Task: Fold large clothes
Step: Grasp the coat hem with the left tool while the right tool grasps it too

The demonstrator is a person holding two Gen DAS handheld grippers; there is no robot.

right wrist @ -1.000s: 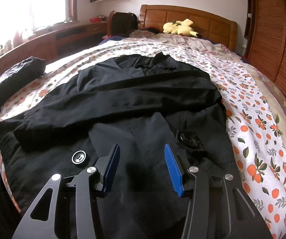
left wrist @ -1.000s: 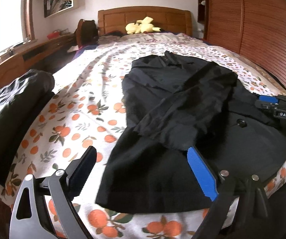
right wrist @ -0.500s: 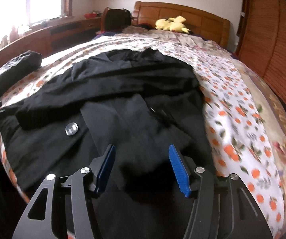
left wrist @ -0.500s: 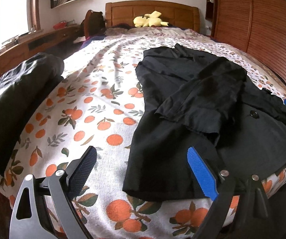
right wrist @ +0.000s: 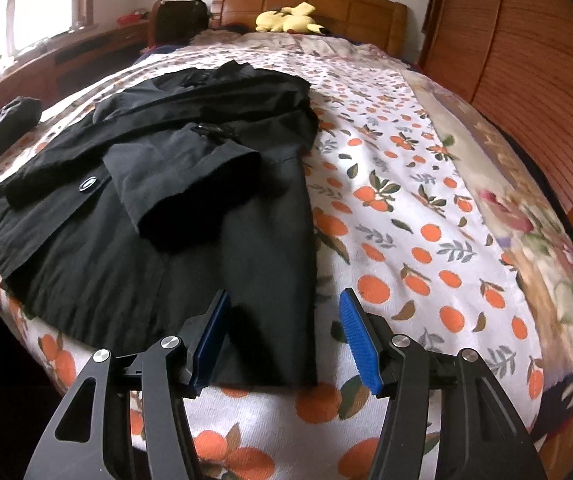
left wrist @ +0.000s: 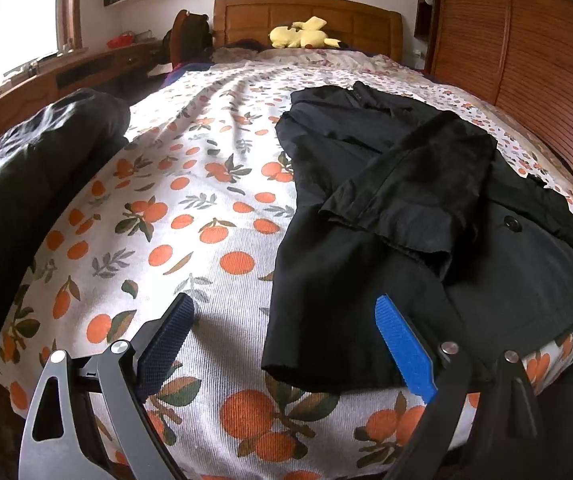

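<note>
A large black coat [left wrist: 366,260] lies flat on the orange-print bed sheet [left wrist: 206,240], collar toward the headboard and both sleeves folded across its front. My left gripper [left wrist: 286,316] is open low over the bed's near edge. The coat's lower left hem corner lies between its fingers, untouched. In the right wrist view the coat [right wrist: 206,240] fills the left half. My right gripper [right wrist: 286,308] is open over the lower right hem corner, and its pads are not pressing the cloth.
A dark folded bundle [left wrist: 26,184] lies at the bed's left edge. A yellow plush toy [left wrist: 302,34] rests by the wooden headboard. A slatted wooden wall [left wrist: 526,60] runs along the right. A floral quilt [right wrist: 526,220] covers the bed's right side.
My right gripper has slid right along the coat's hem from its middle to the right corner, with its jaws a little wider. My left gripper shifted left and slightly down toward the left corner.
</note>
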